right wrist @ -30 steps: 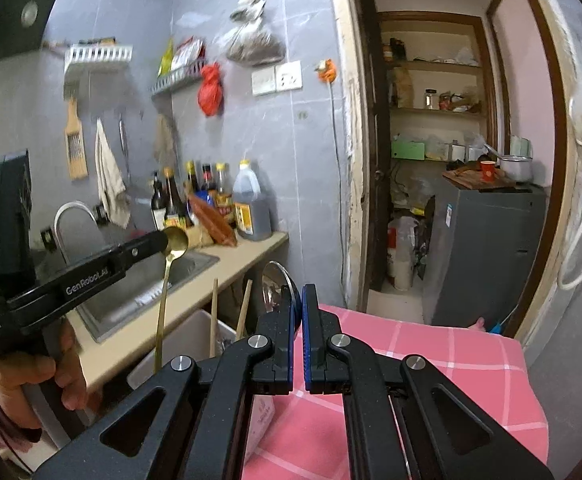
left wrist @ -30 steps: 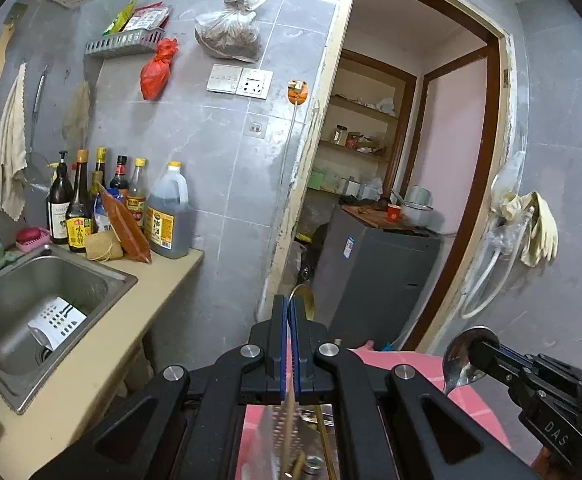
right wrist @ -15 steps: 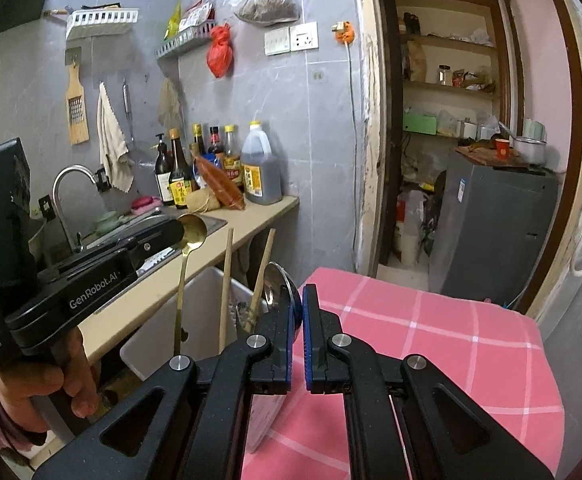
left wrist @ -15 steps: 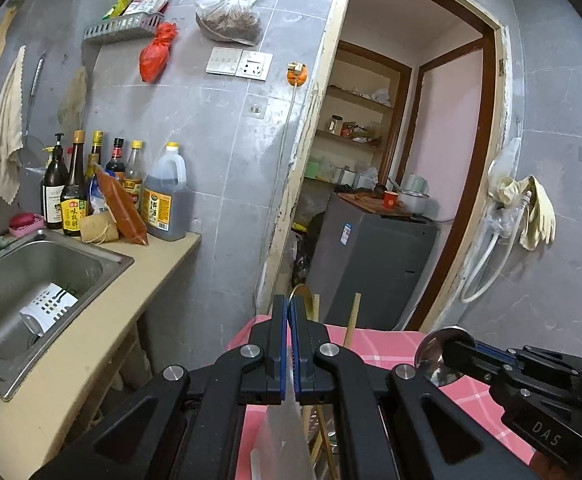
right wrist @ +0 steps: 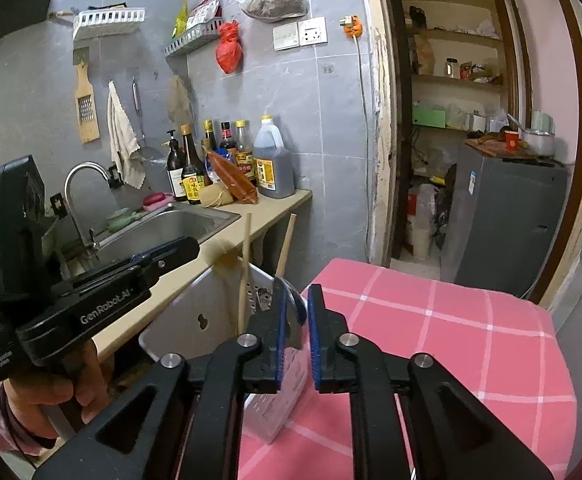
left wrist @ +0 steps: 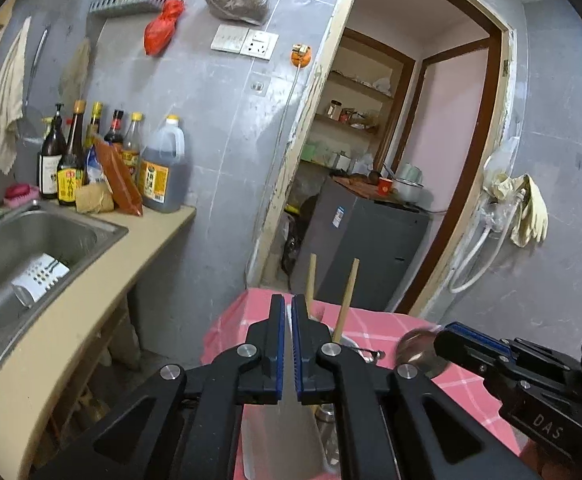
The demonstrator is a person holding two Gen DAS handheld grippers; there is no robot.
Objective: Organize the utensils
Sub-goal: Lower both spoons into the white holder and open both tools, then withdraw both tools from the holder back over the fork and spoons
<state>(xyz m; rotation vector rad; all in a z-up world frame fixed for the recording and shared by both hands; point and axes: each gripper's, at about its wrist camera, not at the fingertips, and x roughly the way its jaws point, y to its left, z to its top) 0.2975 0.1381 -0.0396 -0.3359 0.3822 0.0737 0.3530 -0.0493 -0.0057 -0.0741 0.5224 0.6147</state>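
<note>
A white utensil holder [right wrist: 211,316] stands at the left edge of the pink checked table [right wrist: 431,320], with two wooden chopsticks [right wrist: 245,268] upright in it; they also show in the left wrist view [left wrist: 349,292]. My left gripper [left wrist: 285,304] has its jaws slightly parted over the holder; the gold spoon shows only as a blur at its tip [right wrist: 221,252]. My right gripper [right wrist: 295,300] has its jaws parted, and the silver spoon [right wrist: 291,312] lies between them, its bowl also in the left wrist view [left wrist: 419,350].
A counter [left wrist: 91,280] with a steel sink [left wrist: 31,248] and several sauce bottles [left wrist: 91,160] lies to the left. A doorway [left wrist: 391,160] with a grey fridge [left wrist: 371,240] is behind the table. Gloves and a hose hang on the right wall [left wrist: 523,208].
Both grippers have lowered toward the holder. Both have parted their jaws from shut. The gold spoon has dropped from the left gripper's tip and blurs.
</note>
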